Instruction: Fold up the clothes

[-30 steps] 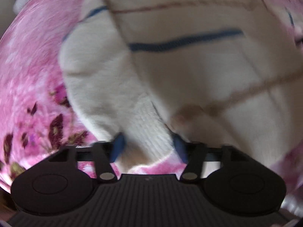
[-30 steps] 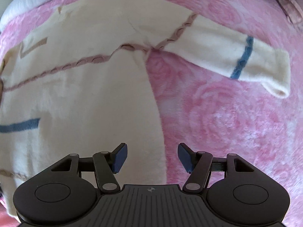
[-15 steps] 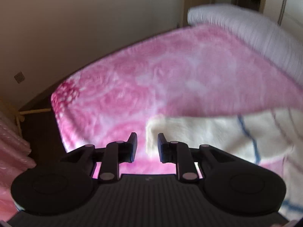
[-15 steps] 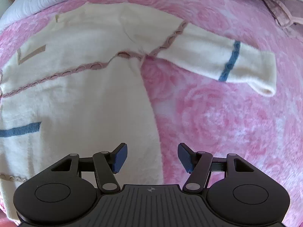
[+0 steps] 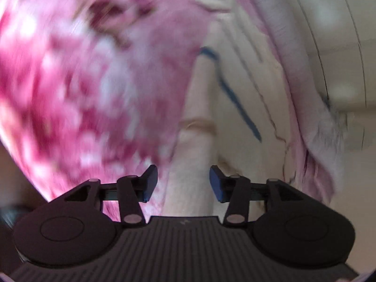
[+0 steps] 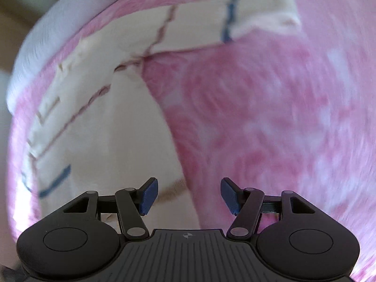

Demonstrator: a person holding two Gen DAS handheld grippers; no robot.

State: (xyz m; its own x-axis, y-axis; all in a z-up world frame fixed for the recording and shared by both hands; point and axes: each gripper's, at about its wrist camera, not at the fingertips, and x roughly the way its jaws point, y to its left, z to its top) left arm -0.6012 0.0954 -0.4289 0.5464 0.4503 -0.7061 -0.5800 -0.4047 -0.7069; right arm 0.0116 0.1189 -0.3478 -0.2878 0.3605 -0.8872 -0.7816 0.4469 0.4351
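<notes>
Left wrist view, heavily blurred. Your left gripper (image 5: 183, 183) has its fingers (image 5: 149, 183) partway apart and opening. The cream sweater (image 5: 235, 75) runs up the frame between the blue pads, but neither pad presses on it, so you have hold of nothing. Beyond the fingertips a tan band crosses the near strip of knit; farther up a blue stripe runs diagonally across the wider cream panel. The pink floral blanket (image 5: 82, 82) fills the left half of the view. A pale fringed cover (image 5: 329, 129) hangs at the right edge, with a light wall behind it.

Right wrist view, mild blur. Your right gripper (image 6: 189, 196) holds its fingers (image 6: 148, 196) well apart and empty. The sweater's lower corner, with a tan band, lies just ahead of the left pad; the right pad is over bare blanket (image 6: 270, 117). The sweater body (image 6: 105, 122) lies flat on the bed to the left, with a blue stripe near its left side and a brown stitched line running up to the armpit. The sleeve (image 6: 223, 16) extends to the upper right, crossed by a blue stripe, its cuff at the far end. A white cover (image 6: 30, 47) edges the bed at far left.
</notes>
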